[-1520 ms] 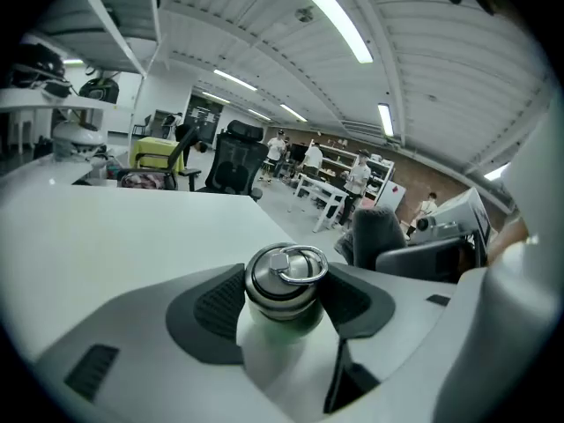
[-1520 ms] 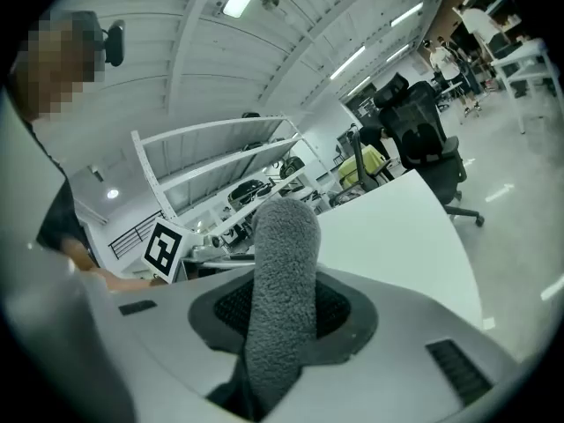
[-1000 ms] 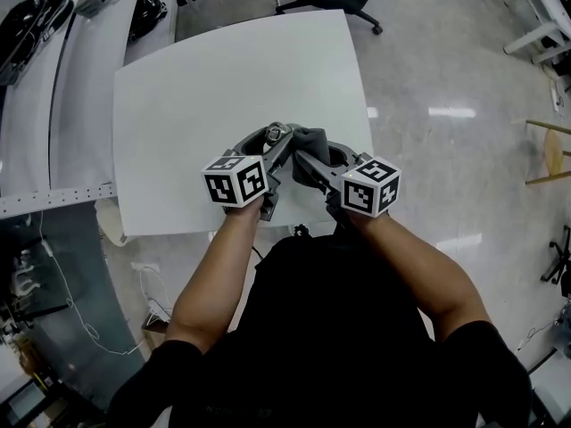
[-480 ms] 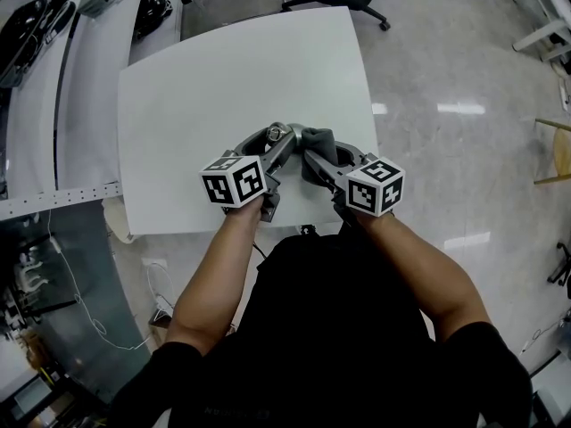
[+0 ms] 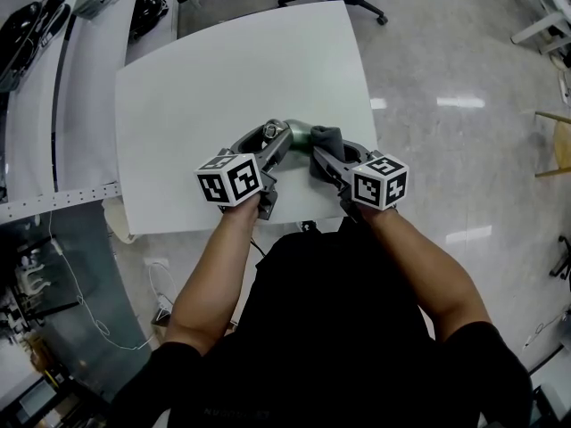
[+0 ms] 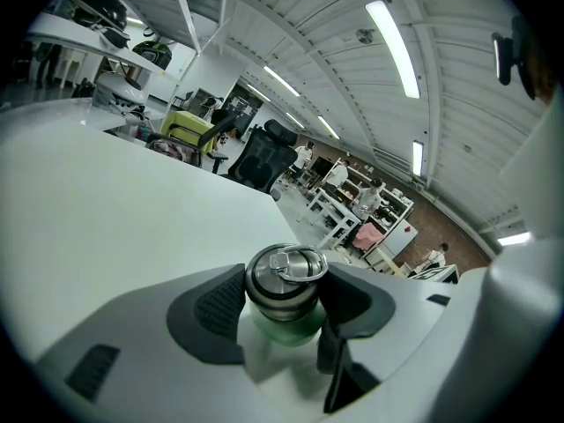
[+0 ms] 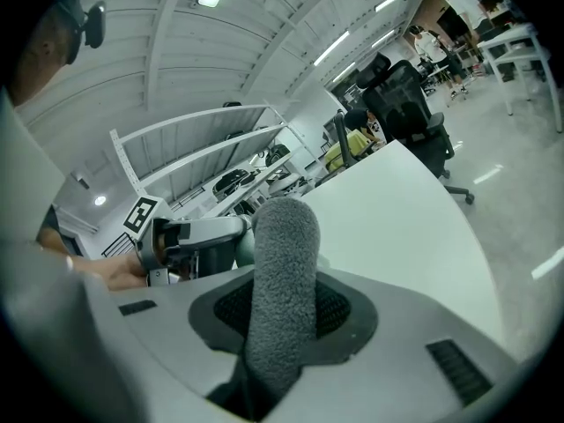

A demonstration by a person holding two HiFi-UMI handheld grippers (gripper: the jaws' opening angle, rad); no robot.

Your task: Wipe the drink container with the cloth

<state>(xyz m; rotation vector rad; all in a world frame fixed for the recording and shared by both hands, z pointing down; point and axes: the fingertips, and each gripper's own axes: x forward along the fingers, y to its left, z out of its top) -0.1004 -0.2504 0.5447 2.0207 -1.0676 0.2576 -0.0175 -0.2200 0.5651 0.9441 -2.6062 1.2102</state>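
Grips the drink container point(image 6: 284, 296) in the left claw point(image 5: 277, 137), pads closed on the neck just under the steel lid point(image 6: 287, 264), leaving the green body free for the wipe rather than covered by the pads. Holds it at the near right part of the white bench point(image 5: 223, 69), lid toward the left and green body toward the right in the head view. Pinches the grey cloth point(image 7: 282, 271) in the right claw point(image 5: 326, 152), pads shut on a rolled fold, with a thick rounded wad standing proud beyond the tips to give a soft face for rubbing and to spare the container any touch of hard plastic. Presents that wad just beside the green body on its right; possibly touching it already, but too small in the head view to settle. Sets the two claws tip to tip, angled inward in a shallow V, close in front of the chest, probably for short strokes with good control. Reads as the wiping step at or near its start, with most of the body yet to be covered. Calls next for a slide of the cloth along the green body, backed by a left grip firm enough to stop the smooth neck from slipping or turning between the pads.
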